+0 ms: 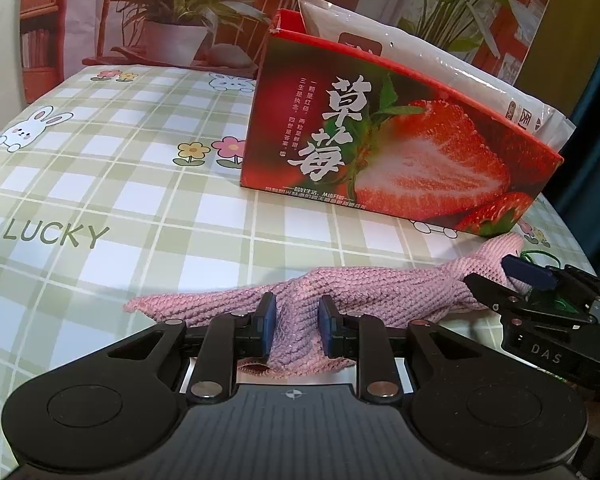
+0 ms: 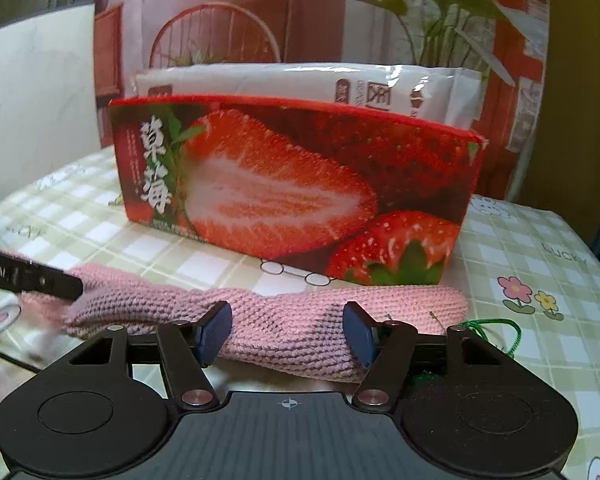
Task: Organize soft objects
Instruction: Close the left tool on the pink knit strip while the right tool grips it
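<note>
The pink knitted cloth (image 1: 300,300) lies on the surface (image 1: 100,200) in front of the strawberry box (image 1: 380,152). It is pinched by the left tool (image 1: 297,330). The right tool (image 2: 287,330) is spread wide around the cloth, gripping nothing. The cloth could be caught on the box wall when lifted. Open room is seen to the left.

Left tool (image 1: 297,322) pinched; right tool (image 2: 288,330) spread
</note>
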Motion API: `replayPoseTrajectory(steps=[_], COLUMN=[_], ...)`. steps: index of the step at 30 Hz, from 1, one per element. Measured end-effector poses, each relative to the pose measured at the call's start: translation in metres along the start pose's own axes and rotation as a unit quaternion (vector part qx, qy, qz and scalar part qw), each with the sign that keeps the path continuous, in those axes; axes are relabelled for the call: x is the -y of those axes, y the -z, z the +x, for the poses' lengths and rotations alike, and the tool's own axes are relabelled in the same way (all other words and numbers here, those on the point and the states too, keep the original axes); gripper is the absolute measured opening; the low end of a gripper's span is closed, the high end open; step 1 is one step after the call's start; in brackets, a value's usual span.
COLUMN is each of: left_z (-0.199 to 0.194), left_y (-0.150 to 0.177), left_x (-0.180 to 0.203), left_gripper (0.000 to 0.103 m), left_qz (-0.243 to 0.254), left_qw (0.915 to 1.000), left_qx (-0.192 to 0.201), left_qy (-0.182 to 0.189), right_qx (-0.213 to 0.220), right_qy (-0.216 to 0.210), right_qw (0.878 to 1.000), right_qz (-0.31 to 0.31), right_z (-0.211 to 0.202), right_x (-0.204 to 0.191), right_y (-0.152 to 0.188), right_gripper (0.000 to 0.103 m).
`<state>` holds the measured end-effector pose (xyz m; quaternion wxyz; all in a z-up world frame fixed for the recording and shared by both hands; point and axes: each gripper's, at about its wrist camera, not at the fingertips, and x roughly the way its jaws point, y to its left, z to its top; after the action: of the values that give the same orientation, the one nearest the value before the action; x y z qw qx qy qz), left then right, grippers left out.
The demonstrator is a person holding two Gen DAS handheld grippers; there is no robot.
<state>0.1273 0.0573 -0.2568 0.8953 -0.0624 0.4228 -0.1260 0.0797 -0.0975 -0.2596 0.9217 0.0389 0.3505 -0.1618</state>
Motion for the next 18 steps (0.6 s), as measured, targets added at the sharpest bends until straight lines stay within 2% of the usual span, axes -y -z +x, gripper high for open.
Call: replayPoseTrajectory(steps=[4,7,12,14,18], left_z=[-0.0006,-0.0004,-0.0034,-0.0060,-0.0088], left_y=[0.0010,0.0014,0.0010,0.0008,0.0022], left_x=[-0.0006,0.0028,0.0038,0.0018,0.0030], left_gripper=[0.026,0.030,0.044,0.057,0.060], left_qz=[-0.003,0.001,0.003,-0.004,-0.011], left_qw=[1.0000,1.0000,1.0000,0.9999,0.9992], left_qx=[0.001,0.001,-0.001,-0.003,-0.004], left_qy=[0.003,0.002,0.008,0.016,0.039], right_qx=[0.000,0.000,-0.001,0.001,0.009], right_qy=[-0.012,-0.019,-0.040,-0.047,-0.064], right_qw=[1.000,1.000,0.999,0.999,0.997], right_qz=[-0.013,-0.020,-0.022,-0.027,-0.029], right_z=[-0.0002,-0.0007,-0.0014,-0.0022,-0.0047], right_x=[-0.0021,-0.0039,-0.0028,-0.0049,-0.0052], right_y=[0.0009,0.0013,0.0018,0.0026,0.0038], right_gripper=[0.044,0.039,0.024,0.019,0.016])
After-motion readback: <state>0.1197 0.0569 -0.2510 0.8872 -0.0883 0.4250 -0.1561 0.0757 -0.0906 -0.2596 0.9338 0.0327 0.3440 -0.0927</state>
